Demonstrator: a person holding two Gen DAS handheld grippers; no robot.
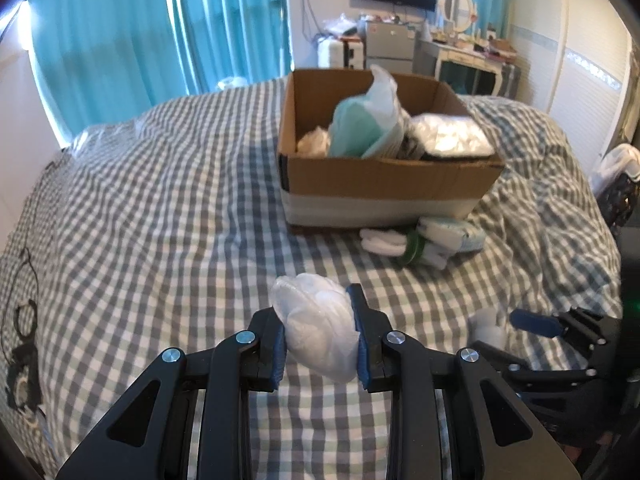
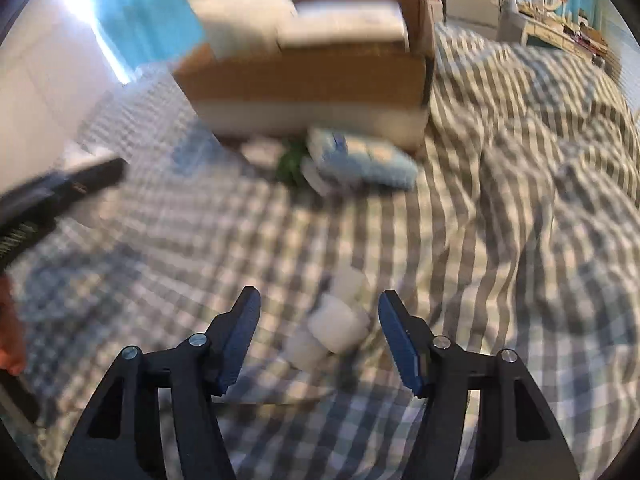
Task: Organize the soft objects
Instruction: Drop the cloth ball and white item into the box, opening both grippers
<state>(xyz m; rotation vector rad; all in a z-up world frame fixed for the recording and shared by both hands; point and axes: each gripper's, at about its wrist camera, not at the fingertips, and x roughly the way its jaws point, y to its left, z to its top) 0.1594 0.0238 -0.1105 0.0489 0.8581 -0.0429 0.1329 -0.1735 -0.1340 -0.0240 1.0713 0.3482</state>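
Note:
My left gripper is shut on a white soft bundle in clear plastic and holds it above the checked bedspread. A cardboard box stands ahead on the bed with several wrapped soft items inside, one a teal and white pack. My right gripper is open, its jaws on either side of a small white soft packet that lies on the bed; the right wrist view is blurred. The right gripper also shows in the left wrist view.
White socks with a green band and a pale blue pack lie in front of the box; they also show in the right wrist view. The duvet is rumpled at the right. Curtains, a dresser and a TV stand beyond the bed.

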